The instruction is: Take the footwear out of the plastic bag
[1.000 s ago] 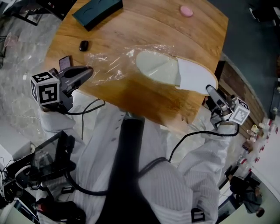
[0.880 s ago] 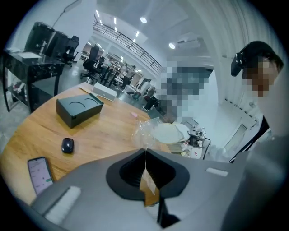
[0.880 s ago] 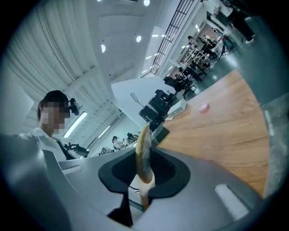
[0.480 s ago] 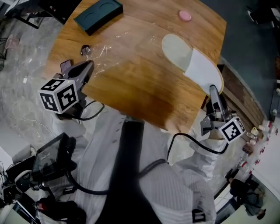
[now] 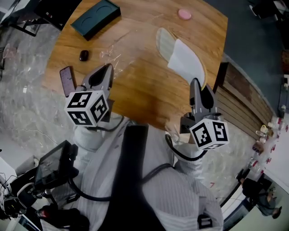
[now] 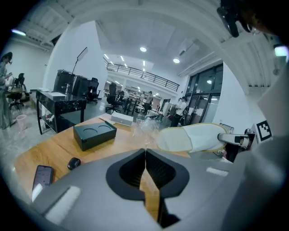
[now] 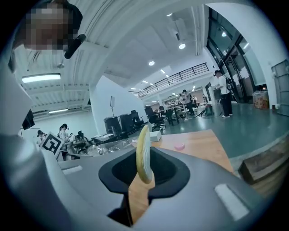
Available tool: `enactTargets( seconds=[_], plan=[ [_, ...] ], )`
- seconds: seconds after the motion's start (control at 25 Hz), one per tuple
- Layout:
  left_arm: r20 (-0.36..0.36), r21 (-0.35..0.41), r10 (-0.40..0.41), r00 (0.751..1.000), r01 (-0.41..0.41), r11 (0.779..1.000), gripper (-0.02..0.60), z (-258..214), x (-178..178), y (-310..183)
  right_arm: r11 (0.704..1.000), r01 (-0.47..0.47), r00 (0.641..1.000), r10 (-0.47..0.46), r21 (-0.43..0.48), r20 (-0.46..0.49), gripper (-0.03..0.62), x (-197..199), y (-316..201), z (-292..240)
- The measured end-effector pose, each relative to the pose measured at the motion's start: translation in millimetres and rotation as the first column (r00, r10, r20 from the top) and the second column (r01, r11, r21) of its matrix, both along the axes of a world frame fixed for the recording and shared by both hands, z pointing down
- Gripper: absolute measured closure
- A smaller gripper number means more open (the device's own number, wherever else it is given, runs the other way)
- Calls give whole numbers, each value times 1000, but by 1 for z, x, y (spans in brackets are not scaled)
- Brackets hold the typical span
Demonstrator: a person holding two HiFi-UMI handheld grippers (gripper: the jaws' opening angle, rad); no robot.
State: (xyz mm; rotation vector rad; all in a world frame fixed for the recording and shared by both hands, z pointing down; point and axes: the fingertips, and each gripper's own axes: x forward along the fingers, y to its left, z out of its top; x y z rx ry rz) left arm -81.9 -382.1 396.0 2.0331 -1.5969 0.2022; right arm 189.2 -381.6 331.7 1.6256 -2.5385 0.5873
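Note:
A white slipper (image 5: 180, 54) with a cream sole hangs over the far right of the round wooden table (image 5: 140, 97), clear of the bag. My right gripper (image 5: 195, 83) is shut on its near end. In the right gripper view the slipper (image 7: 142, 135) stands edge-on between the jaws of the right gripper (image 7: 144, 159). The clear plastic bag (image 5: 113, 53) lies crumpled and empty on the table's left. My left gripper (image 5: 107, 67) is shut on its near edge. In the left gripper view the bag (image 6: 145, 127) rises from the shut left gripper (image 6: 145, 151), with the slipper (image 6: 194, 137) beyond.
A dark teal box (image 5: 95, 18) sits at the table's far left, with a black mouse (image 5: 83, 55) and a phone (image 5: 67, 80) nearer me. A pink object (image 5: 184, 14) lies at the far edge. Bubble wrap (image 5: 22, 90) covers the floor on the left; wooden boards (image 5: 239, 101) stand to the right.
The slipper has slid out of the bag, going right and toward the table's far side in the right gripper. The left gripper pulled the emptied bag left. Both grippers swung in toward my body.

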Motion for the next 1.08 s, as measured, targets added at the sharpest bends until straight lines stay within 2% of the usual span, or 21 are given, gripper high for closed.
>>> enactTargets(
  seconds=[0.48,1.08],
  plan=[
    [-6,22,35,999,-35,999,577,-6,11,-1,1000,6,999,-5,-25,45,517,-1,4,3],
    [-10,27,34,999,-34,999,577,-9,11,-4,1000,3,999,-2,-23,44,517,2,2,2]
  ],
)
